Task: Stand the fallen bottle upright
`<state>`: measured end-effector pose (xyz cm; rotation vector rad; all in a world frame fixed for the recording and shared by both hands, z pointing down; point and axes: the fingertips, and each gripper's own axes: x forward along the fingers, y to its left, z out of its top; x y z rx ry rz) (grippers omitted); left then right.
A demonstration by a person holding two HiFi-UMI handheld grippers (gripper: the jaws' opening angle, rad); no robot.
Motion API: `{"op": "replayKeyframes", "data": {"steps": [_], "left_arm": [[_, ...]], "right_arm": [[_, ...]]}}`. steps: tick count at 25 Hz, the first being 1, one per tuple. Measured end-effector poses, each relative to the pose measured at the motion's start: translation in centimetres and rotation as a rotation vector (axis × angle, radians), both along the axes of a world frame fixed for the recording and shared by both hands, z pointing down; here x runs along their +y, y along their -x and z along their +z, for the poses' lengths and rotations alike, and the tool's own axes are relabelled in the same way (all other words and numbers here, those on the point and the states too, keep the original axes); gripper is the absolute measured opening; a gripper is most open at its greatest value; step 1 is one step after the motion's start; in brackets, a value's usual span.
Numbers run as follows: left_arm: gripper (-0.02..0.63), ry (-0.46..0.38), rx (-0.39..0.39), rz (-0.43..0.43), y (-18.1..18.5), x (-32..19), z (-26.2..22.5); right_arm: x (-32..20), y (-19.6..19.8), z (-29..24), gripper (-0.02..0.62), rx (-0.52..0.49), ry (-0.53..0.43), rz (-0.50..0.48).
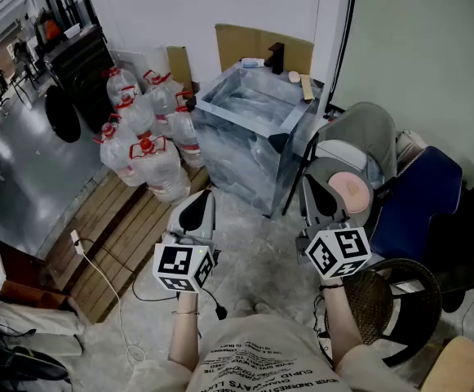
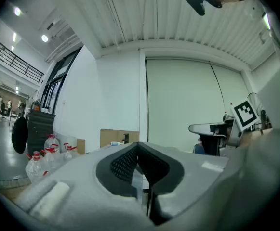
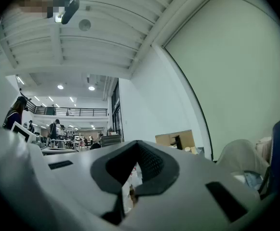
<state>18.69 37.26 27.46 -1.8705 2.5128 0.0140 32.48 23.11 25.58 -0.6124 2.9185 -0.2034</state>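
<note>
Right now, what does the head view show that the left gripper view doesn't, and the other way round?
Only the head view: the wooden pallet on the floor and the person's shirt. Only the left gripper view: the ribbed ceiling and the left gripper close up, its jaws shut with nothing between them. Both: the red-capped water jugs, the cardboard sheet against the wall and the right gripper's marker cube.
</note>
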Motion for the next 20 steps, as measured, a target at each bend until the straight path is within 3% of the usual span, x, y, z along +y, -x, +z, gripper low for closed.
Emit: {"op": "replayKeyframes", "data": {"steps": [7,18,20], "left_arm": [[0.026,0.031,-0.002,-0.002,-0.7,-0.3,0.6],[0.031,-0.007,-0.025,-0.013,-3.0,-0.8,-0.2],[0.094,-0.011,-0.017,-0.018,-3.4,-1.0,-0.3]], "right_arm": [[-0.3,-0.7,0.1,0.003,-0.007,0.005,0.008],[-0.7,-2.9,0.9,0.003,-0.012,0.023,0.018],[-0.8,-3.2,1.0,0.003,-0.012,0.025,0.013]]}}
